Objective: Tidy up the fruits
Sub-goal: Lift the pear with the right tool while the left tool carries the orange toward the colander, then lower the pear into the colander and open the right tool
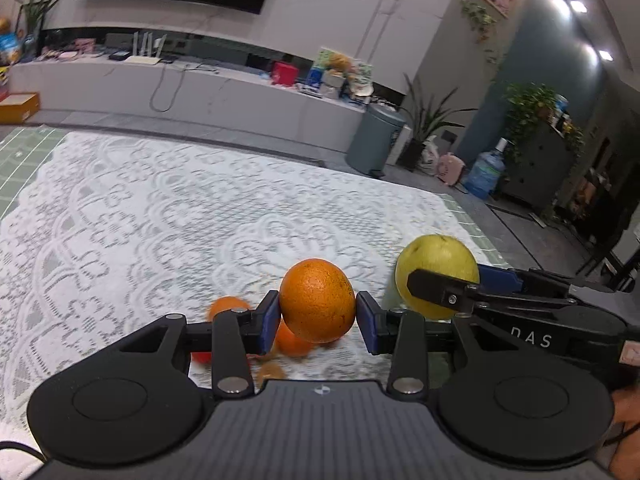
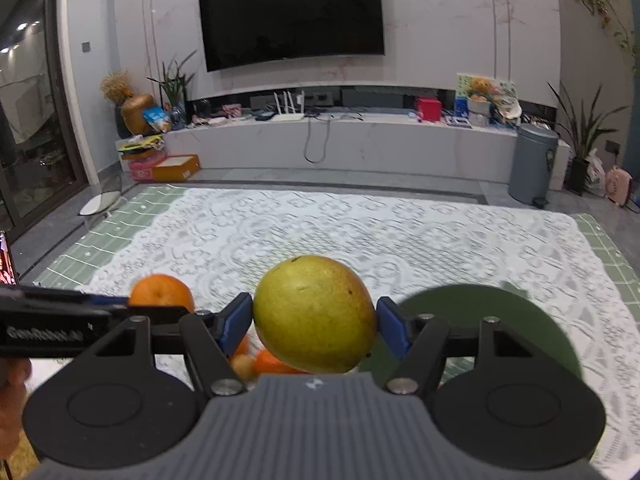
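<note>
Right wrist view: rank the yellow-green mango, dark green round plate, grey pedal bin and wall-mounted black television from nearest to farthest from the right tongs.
1. Yellow-green mango, gripped between the right tongs.
2. Dark green round plate, just right, below.
3. Grey pedal bin, far right.
4. Wall-mounted black television, back wall.

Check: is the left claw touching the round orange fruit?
Touching. The left wrist view shows both blue pads of the left claw pressed against the round orange fruit.

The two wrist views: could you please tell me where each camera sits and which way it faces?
Left wrist: on the left gripper, looking along its fingers at the held orange; the right gripper enters at right.
Right wrist: on the right gripper, looking at the held yellow-green fruit; a hand shows at left.
Shared: both fruits, lace cloth, TV.
</note>
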Motion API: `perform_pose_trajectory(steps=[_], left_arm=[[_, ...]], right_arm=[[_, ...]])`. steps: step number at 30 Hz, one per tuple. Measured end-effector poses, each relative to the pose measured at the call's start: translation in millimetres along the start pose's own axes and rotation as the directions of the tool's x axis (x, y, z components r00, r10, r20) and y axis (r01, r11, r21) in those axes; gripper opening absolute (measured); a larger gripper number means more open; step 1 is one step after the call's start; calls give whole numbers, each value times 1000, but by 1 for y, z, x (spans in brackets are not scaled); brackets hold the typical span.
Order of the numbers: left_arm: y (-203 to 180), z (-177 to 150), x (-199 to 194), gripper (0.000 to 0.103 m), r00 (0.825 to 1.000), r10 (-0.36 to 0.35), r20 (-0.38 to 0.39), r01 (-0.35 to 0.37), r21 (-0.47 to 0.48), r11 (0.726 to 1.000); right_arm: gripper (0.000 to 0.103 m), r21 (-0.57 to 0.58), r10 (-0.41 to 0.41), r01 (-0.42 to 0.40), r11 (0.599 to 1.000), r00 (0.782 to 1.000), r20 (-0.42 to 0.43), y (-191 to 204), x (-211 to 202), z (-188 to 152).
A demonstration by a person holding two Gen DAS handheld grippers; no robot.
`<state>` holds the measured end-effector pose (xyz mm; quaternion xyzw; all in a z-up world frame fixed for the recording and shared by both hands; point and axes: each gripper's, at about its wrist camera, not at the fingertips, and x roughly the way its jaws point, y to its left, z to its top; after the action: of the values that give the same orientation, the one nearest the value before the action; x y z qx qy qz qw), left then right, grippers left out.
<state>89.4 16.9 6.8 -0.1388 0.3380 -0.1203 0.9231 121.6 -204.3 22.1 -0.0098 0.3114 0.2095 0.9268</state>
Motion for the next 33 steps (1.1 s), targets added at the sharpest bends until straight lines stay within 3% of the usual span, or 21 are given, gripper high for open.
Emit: perform_pose_trajectory(steps=[6,13,22,33], left_arm=[[-31,1,12,46,999,-39,-27,40,64,997],[-58,-1,32,46,992,-88,-87,98,124,987],[-81,0,53,46,984,-97,-149,122,169,978],[-86,11,73,46,979,-74,-191,108,174,979]], right_arm=[[65,42,-17,20,999,996,-84,-49,-17,0],[65,-15,-63,61,998,985,-159,-84,-26,0],[65,-76,-4,-20,997,954,-300,-93,-17,-10],[65,-210,13,-100,973,925,-379,-79,10,-13]])
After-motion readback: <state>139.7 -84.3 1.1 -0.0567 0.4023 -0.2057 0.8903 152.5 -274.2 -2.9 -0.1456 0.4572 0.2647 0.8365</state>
